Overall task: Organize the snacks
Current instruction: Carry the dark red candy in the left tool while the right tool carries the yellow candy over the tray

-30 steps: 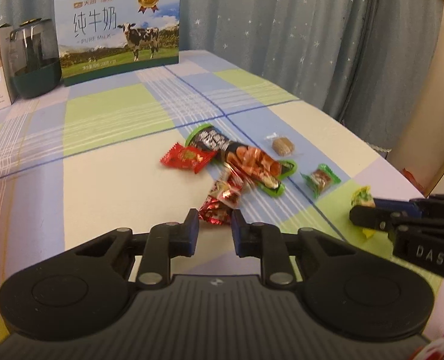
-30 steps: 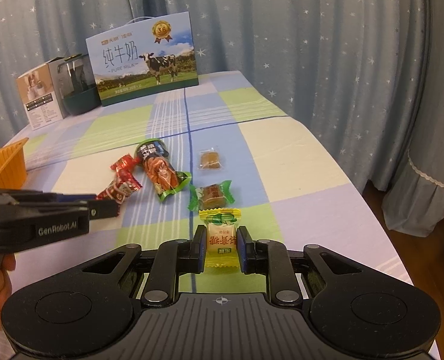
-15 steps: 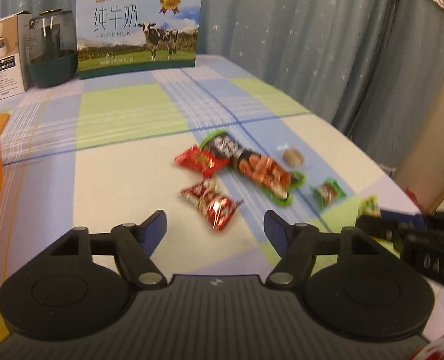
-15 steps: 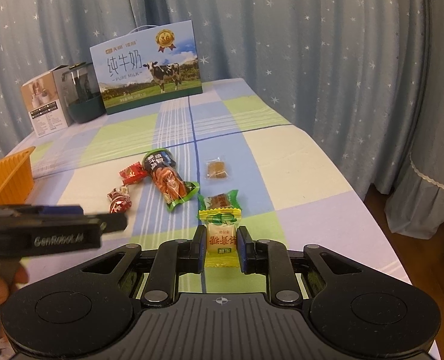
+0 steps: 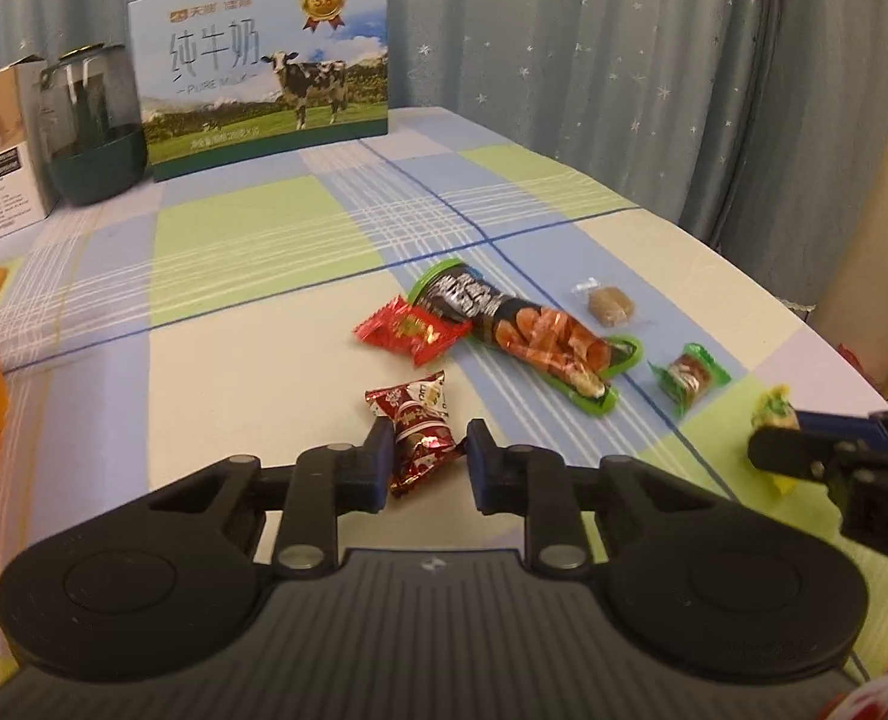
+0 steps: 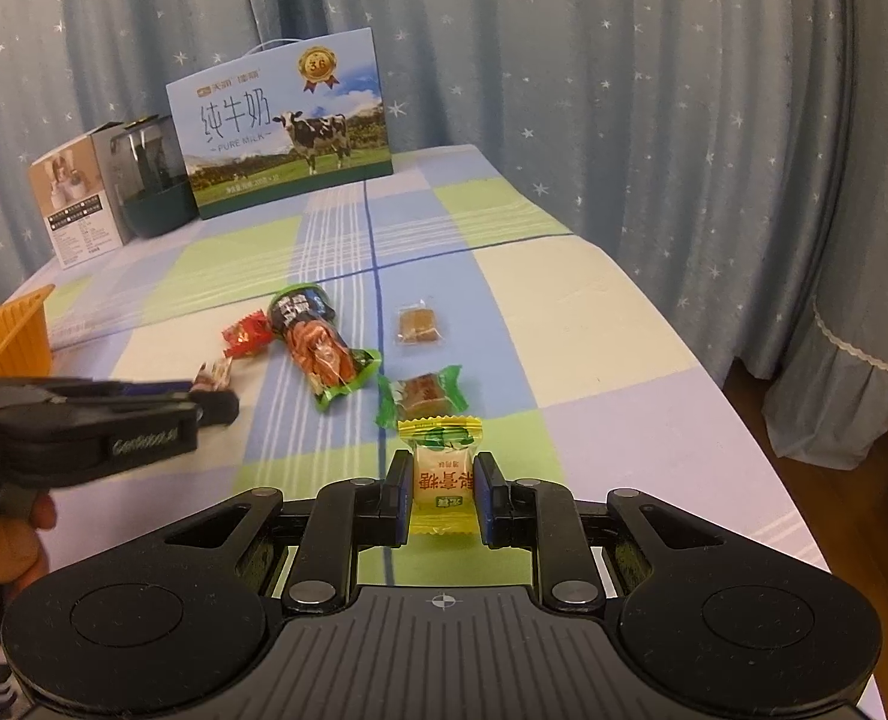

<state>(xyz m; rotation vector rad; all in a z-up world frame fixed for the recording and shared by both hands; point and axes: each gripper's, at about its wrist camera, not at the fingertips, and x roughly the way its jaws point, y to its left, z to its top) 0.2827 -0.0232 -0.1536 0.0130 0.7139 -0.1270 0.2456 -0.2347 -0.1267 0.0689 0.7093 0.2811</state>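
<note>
Left wrist view: left gripper (image 5: 425, 457) jaws have just closed in on the dark red candy (image 5: 417, 426), now pinched between the pads; red packet (image 5: 409, 329) and long sausage pack (image 5: 525, 333) lie ahead of the jaws.

Right wrist view: right gripper (image 6: 443, 498) clamped on the yellow candy (image 6: 442, 474); green-wrapped candy (image 6: 421, 391) just ahead of the jaws, orange basket (image 6: 9, 330) far left.

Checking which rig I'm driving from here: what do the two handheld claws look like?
Both match. The left claw and right claw are matte black plastic with two round discs on a ribbed body, silver pivot screws and blue pads on the fingers. White lettering marks their sides. A bare hand holds the left one; no cables or sleeve show.
</note>
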